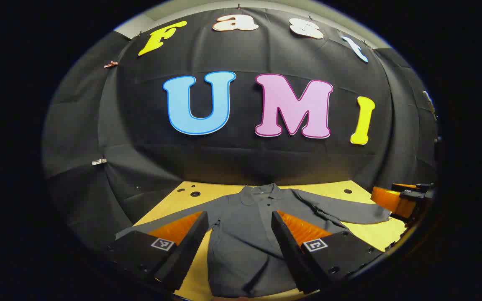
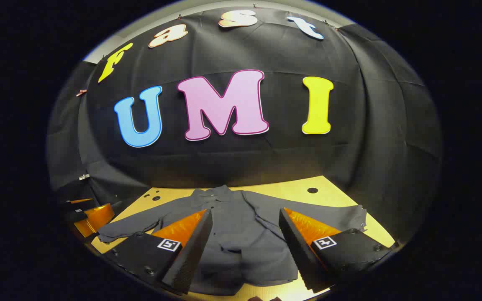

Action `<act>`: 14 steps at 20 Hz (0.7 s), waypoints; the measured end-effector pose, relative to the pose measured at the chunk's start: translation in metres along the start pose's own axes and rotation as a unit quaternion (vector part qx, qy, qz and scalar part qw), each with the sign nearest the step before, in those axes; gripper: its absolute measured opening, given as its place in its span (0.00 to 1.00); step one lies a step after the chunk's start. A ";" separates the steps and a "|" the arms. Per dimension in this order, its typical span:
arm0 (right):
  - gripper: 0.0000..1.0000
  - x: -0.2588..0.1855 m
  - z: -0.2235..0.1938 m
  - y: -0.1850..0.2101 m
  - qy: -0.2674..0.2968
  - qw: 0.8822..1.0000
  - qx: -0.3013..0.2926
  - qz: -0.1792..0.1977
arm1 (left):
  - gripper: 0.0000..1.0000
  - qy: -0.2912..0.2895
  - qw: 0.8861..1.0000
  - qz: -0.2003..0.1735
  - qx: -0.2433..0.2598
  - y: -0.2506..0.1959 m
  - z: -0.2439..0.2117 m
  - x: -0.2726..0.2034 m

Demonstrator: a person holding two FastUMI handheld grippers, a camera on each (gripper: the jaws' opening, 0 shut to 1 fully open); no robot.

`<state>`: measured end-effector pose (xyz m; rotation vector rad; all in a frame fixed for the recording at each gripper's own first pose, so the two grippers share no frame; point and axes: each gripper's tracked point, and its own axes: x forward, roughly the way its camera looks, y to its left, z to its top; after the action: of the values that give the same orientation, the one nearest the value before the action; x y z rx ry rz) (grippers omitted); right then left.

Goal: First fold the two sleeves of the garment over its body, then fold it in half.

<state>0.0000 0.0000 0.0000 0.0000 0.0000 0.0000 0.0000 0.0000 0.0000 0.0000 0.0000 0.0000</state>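
Left gripper view: left gripper [image 1: 239,251] wide open, holding nothing, poised above grey garment [image 1: 245,234] spread flat, collar away, on yellow table [image 1: 182,196], sleeves out sideways and unfolded, presumably laid so for sleeve folds; right gripper [image 1: 404,200] near the right sleeve's end. Right gripper view: right gripper [image 2: 245,251] likewise spread wide and empty over garment [image 2: 241,234], left gripper [image 2: 88,217] waiting by the other cuff.

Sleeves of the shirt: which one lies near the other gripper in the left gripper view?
The sleeve stretched out flat toward the right gripper; the other sleeve runs behind the left gripper's finger.
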 end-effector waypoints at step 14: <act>0.99 0.017 -0.004 -0.004 0.020 1.000 0.011 0.001 | 0.96 0.016 1.000 0.019 0.011 0.018 -0.011 0.003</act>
<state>0.0171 -0.0041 -0.0040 0.0217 0.0401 0.0011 0.0029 0.0177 -0.0109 0.0223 0.0318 0.0384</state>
